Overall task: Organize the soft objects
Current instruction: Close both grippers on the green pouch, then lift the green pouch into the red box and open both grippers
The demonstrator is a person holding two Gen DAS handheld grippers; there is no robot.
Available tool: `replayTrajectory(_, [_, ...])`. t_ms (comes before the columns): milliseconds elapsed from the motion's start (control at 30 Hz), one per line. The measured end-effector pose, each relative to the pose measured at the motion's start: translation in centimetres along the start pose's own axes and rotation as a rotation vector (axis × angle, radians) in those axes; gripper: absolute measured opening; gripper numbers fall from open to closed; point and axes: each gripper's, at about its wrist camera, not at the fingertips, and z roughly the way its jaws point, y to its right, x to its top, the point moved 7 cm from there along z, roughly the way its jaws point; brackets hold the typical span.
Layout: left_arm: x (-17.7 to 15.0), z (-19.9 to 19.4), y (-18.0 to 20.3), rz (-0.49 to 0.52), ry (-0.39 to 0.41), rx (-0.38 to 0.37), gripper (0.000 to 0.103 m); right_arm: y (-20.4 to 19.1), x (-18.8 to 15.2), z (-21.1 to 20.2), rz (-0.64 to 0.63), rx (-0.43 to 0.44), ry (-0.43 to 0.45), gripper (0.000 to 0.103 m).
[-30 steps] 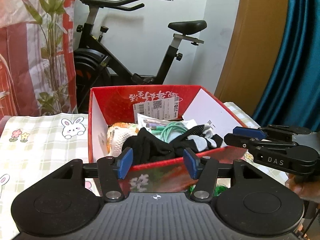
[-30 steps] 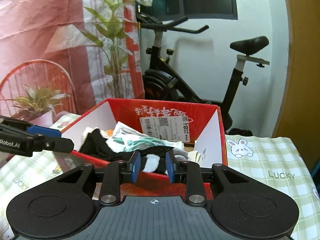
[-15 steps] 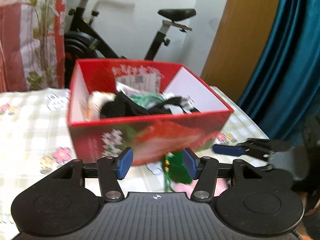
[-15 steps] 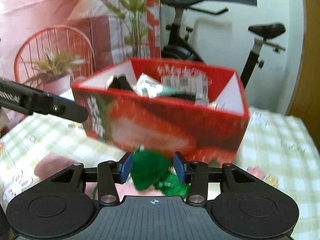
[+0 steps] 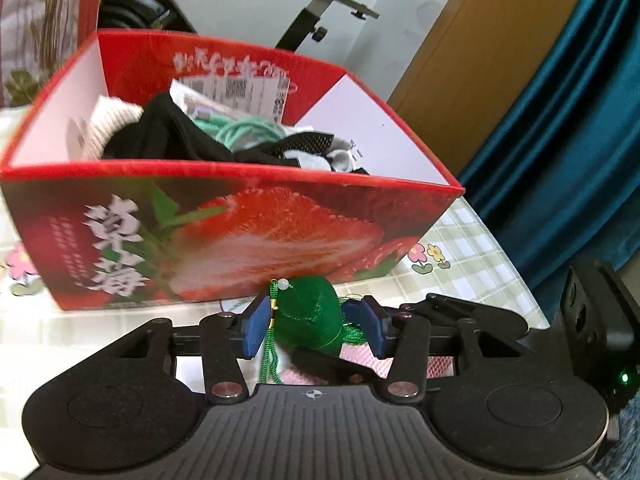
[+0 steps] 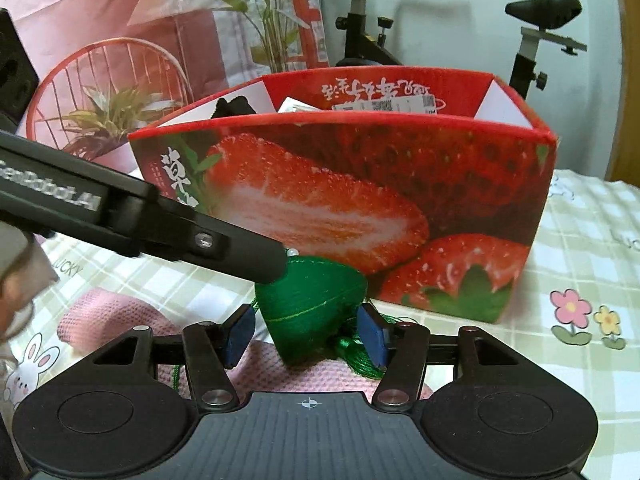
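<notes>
Between the blue pads of the left gripper (image 5: pixel 314 330) a green stuffed charm (image 5: pixel 314 314) is framed. These jaws are closing, yet a gap is seen on both sides of the charm, so nothing is clamped. The right gripper (image 6: pixel 306 334) is set around the same charm (image 6: pixel 310 308) from the other side. Its jaws are opening, and its pads stand clear of the green cloth, so the charm is released there as well.

The charm is tilted, with its tassel (image 6: pixel 356 354) trailing to the right in the right wrist view. It lies on a pink knitted cloth (image 6: pixel 120 316) spread over the checked tablecloth (image 6: pixel 580 240) of the surface. The soft support probably explains the low, downward-angled approach of both grippers.

Just behind the charm stands the red strawberry box (image 5: pixel 248 236), its front wall near but apparently not touching. Socks and other soft items (image 5: pixel 176 140) are already piled inside, so the box is judged to be the collecting place, and the charm the next thing meant for it. A handover from right to left seems likely.
</notes>
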Motion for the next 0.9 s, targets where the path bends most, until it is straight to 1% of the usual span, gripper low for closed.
replayTrajectory(67, [0.0, 0.8, -0.2, -0.021, -0.016, -0.014, 0.049, 0.2, -0.1, 0.3, 0.014, 0.013, -0.001, 0.052])
replayTrajectory(100, [0.0, 1.3, -0.2, -0.030, -0.023, -0.021, 0.044, 0.3, 0.0, 0.3, 0.018, 0.022, 0.001, 0.050])
replayTrajectory(133, [-0.1, 1.6, -0.3, -0.036, -0.030, -0.029, 0.036, 0.3, -0.1, 0.4, 0.021, 0.029, 0.003, 0.049])
replayTrajectory(167, [-0.1, 1.8, -0.3, -0.037, -0.031, -0.027, 0.031, 0.3, 0.0, 0.4, 0.020, 0.025, 0.004, 0.047])
replayTrajectory(200, [-0.1, 1.7, -0.3, -0.032, -0.029, -0.025, 0.029, 0.3, 0.0, 0.3, 0.020, 0.021, 0.007, 0.043])
replayTrajectory(233, [-0.1, 1.7, -0.4, -0.026, -0.028, -0.023, 0.025, 0.3, 0.1, 0.1, 0.025, 0.016, 0.010, 0.043])
replayTrajectory(367, [0.2, 0.4, -0.1, -0.024, -0.004, -0.039, 0.025, -0.1, 0.8, -0.8, 0.020, 0.027, 0.032, 0.042])
replayTrajectory(533, [1.4, -2.5, 1.1, 0.011, 0.061, -0.045, 0.025, -1.3, 2.9, -3.0, -0.003, 0.027, 0.088, 0.041])
replayTrajectory(700, [3.3, -6.6, 2.3, 0.026, 0.160, -0.066, 0.025, -3.0, 6.1, -5.9, -0.045, 0.033, 0.169, 0.041])
replayTrajectory(900, [6.2, -11.7, 3.7, 0.067, 0.279, -0.073, 0.025, -5.6, 11.1, -9.3, -0.131, 0.033, 0.266, 0.041])
